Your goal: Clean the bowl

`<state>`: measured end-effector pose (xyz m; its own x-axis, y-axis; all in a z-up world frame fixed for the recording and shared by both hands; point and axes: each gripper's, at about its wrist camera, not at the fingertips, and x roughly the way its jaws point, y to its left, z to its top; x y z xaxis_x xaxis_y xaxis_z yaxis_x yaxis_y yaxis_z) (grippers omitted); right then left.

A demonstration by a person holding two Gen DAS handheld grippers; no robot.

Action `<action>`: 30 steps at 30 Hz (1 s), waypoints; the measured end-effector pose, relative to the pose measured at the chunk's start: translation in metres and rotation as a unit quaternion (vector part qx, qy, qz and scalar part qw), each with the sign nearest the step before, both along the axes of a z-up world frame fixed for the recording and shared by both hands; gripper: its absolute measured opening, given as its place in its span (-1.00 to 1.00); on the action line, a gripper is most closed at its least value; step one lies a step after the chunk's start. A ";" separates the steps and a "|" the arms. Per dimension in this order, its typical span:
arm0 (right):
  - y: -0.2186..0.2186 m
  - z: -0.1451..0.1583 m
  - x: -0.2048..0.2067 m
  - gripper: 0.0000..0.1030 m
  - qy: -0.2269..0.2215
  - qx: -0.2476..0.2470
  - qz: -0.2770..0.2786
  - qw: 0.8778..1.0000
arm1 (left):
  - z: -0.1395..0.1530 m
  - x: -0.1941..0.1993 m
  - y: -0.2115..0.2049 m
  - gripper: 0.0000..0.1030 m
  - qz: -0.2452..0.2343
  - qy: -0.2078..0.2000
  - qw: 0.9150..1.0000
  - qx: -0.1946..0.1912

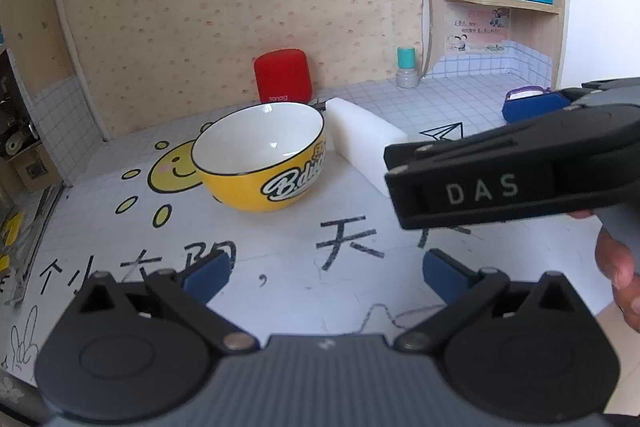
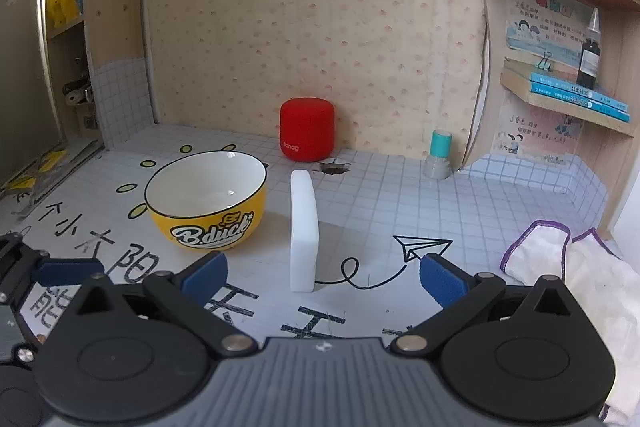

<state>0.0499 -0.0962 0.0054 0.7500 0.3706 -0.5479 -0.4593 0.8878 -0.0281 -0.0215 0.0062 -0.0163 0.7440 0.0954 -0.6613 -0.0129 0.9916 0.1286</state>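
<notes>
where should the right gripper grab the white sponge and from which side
Take the sponge across its thin width, near the top edge, coming from above. It stands on edge, a narrow slab, beside but apart from the bowl. The open right gripper already faces its near end.

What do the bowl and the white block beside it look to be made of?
Bowl: probably glazed ceramic, with glossy highlights inside, a yellow printed outside and a dark rim. White block: likely foam or melamine sponge, matte, with soft rounded edges and no shine.
</notes>
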 end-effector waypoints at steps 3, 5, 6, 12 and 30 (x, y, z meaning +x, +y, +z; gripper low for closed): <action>0.002 -0.001 0.000 1.00 -0.001 -0.005 0.001 1.000 | 0.000 0.001 0.000 1.00 0.001 0.002 1.000 -0.002; 0.003 -0.001 0.000 1.00 -0.002 -0.008 0.002 1.000 | 0.000 0.001 0.000 1.00 0.001 0.003 1.000 -0.004; 0.004 -0.001 0.000 1.00 -0.004 -0.010 0.003 1.000 | 0.000 0.001 0.001 1.00 0.002 0.003 1.000 -0.004; 0.001 -0.003 0.002 1.00 -0.003 -0.012 -0.004 1.000 | 0.001 0.002 0.003 1.00 0.004 0.002 1.000 -0.009; 0.011 -0.001 -0.013 1.00 -0.004 -0.013 -0.024 1.000 | 0.001 0.000 0.004 1.00 0.005 0.001 1.000 -0.018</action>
<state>0.0365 -0.0850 0.0043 0.7714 0.3197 -0.5502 -0.4155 0.9080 -0.0548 -0.0218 0.0105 -0.0153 0.7420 0.0782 -0.6658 -0.0217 0.9955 0.0927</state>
